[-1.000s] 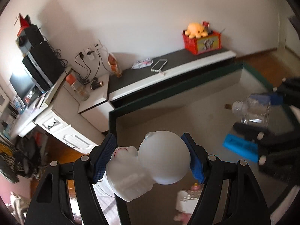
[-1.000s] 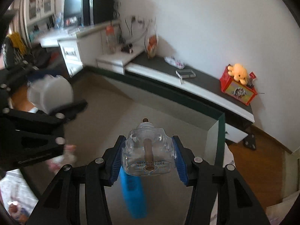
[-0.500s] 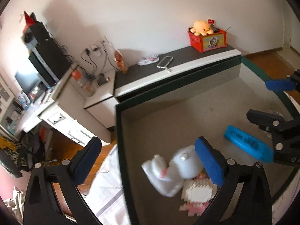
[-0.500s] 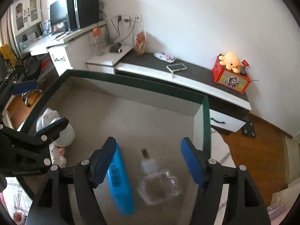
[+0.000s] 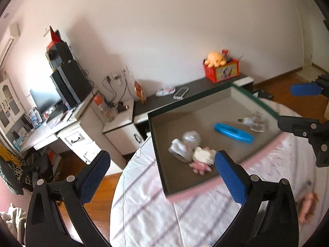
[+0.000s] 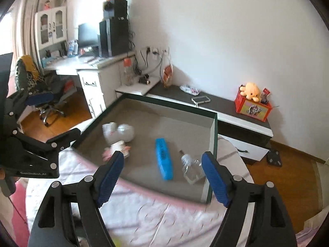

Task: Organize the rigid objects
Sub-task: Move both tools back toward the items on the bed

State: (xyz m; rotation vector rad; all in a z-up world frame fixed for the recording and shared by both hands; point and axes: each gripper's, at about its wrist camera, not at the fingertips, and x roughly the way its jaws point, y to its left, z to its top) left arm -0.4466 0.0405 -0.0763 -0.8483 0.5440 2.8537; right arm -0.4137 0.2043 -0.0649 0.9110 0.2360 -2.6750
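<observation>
The round surface under the white cloth with pink stripes (image 5: 144, 212) filled the lower part of both views, and on it sat the shallow green-rimmed tray with a grey floor (image 6: 156, 127). My left gripper (image 5: 162, 171) hung above the cloth at the tray's near corner, its blue-padded fingers (image 5: 94, 175) spread wide with nothing between them. My right gripper (image 6: 164, 179) hovered over the tray's near edge, its fingers (image 6: 213, 181) equally wide apart and empty.

Inside the tray, the white bulbous plastic toy (image 5: 186, 146) lay toward the left side, ahead of my left fingers and well apart from them. Touching it on the near side was the small pink-and-white block figure (image 5: 202, 159), just beside my left gripper's right finger in that view. The bright blue oblong case (image 6: 164, 161) lay near the middle of the tray, between my right fingers as seen from that wrist but beyond them. The clear glass bottle with a brown stopper (image 6: 191, 167) lay on its side just right of the case, near the tray's right wall.

A small pink doll (image 5: 307, 204) lay on the cloth outside the tray, cut off by the lens edge. Both views were smeared, so the toy's shape and the figure's details were hard to make out.
</observation>
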